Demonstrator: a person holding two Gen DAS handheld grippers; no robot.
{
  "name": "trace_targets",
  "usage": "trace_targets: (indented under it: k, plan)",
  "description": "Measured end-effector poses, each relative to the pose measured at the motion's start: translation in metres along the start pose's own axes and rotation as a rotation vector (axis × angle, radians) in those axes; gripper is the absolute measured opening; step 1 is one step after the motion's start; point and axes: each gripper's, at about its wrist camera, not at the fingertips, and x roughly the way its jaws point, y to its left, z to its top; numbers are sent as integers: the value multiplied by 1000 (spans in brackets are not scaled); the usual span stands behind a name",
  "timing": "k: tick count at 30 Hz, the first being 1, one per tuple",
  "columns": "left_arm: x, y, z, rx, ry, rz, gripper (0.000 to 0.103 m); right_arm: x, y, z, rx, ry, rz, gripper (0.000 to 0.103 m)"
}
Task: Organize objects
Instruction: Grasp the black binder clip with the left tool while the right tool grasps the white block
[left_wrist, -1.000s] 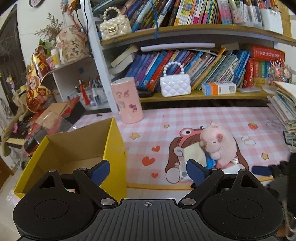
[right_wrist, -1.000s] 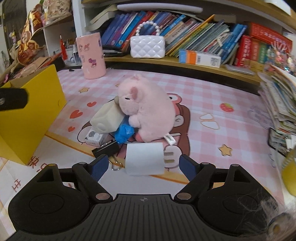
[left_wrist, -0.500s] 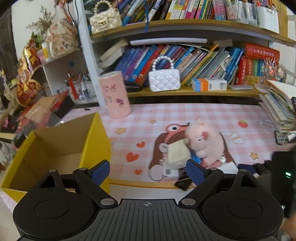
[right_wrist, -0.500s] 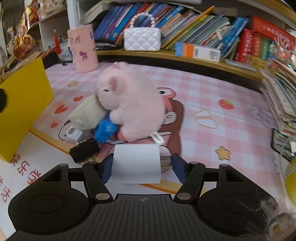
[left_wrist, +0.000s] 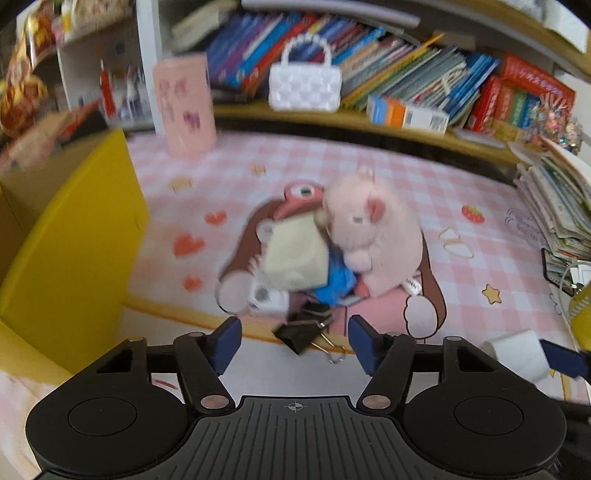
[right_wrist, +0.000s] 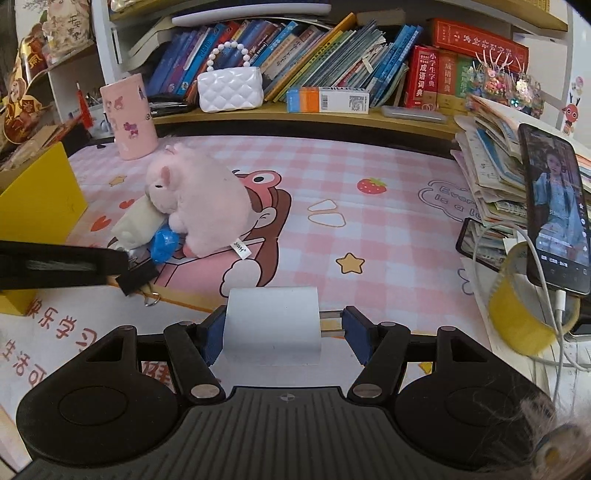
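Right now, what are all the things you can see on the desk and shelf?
Plush pig: one, pink, mid-mat, on the small pile.
Cream cloth bundle: one, against the pig.
Blue wrapper: one, under the pig.
Binder clip: one, black, in front of the pile.
Box: one, yellow, open, left edge.
Purse: one, white, shelf.
Canister: one, pink, back left.
Phone: one, black, propped right.
Tape roll: one, yellow, under the phone.
Left gripper: closing around the clip, not touching.
Right gripper: holds white charger plug.

Crammed wooden bookshelf (right_wrist: 332, 114) behind pink checked mat (right_wrist: 388, 206).
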Motion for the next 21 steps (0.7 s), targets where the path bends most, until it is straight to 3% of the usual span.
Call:
trace_targets:
  k: [6,8,10,11,14,21]
  plan:
    - [26,-12,0,-29,12,43,61,-10,-4,-3,8,11,4,63]
    - [32,-14,0,-48,21,79,46,-12,-6,-5,11,13,1,63]
    - [35,-13,-1,-74,19,88,44,-15,-7,-7,13,8,-8,63]
    - [34,-12,-1,-78,16,88,43,-16,-7,-8,10,5,-12,63]
    - [28,-7,-1,-84,19,66,28,-19,-7,-12,9,3,-14,63]
    - [8,3,-16,-36,28,9,26,-19,-3,-17,33,21,-2,63]
